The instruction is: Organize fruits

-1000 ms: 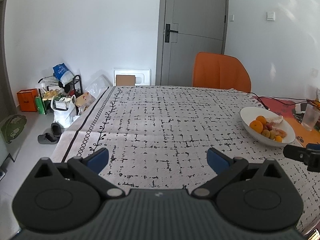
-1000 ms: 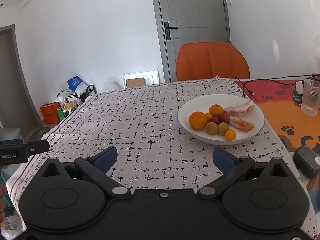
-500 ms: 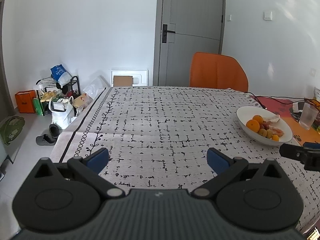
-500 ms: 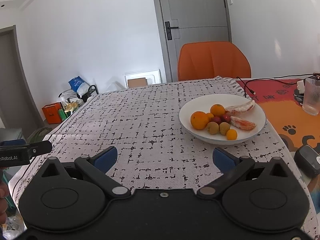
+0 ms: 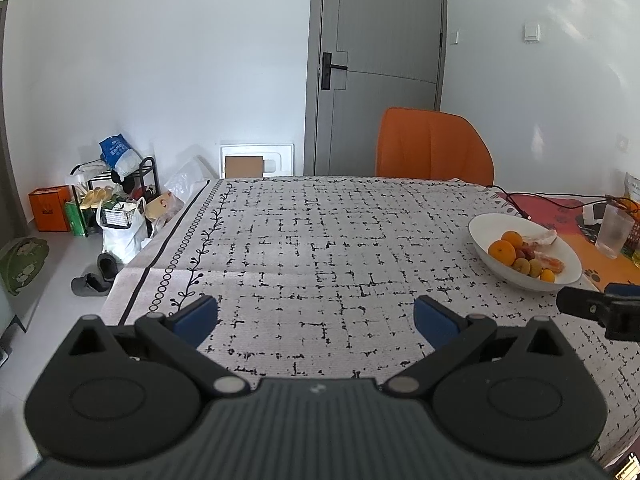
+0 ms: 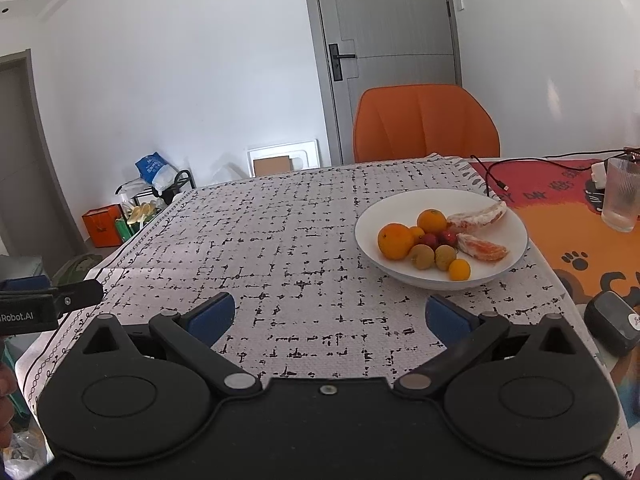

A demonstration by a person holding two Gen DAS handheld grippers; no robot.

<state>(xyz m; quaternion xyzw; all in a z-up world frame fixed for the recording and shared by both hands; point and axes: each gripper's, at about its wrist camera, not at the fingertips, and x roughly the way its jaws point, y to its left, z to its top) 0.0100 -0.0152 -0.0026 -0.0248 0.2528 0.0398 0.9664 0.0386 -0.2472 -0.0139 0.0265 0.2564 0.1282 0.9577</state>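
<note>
We have both claws spread wide and empty: the left gripper [image 5: 316, 315] hovers over bare tablecloth [image 5: 320, 240], and the right gripper [image 6: 327, 314] hangs just short of the white bowl [image 6: 516, 256] that holds all the fruit. The bowl sits toward the right side of the table, at the edge of the patterned cloth, beside the orange mat [image 6: 580, 232].

We judge the two oranges firm and fairly light, with pebbled skin that should give the pads some bite; we would take the big orange [image 6: 395, 241] across its widest part from above. The peeled citrus segments [image 6: 482, 249] look soft, wet and easy to crush, so we would close on them gently, along their length. The small fruits roll and slip, and need a centred pinch. The bowl itself is probably ceramic, so stiff, smooth and breakable.

The big orange lies at the left of the heap, a second orange [image 6: 431, 221] behind it. Two brownish-yellow round fruits [image 6: 423, 257] and a small yellow-orange one [image 6: 459, 269] sit at the front. Between them are small red fruits [image 6: 447, 236], perhaps cherries or small tomatoes; we cannot tell which at this size. A pale segment rests against the far rim.
</note>
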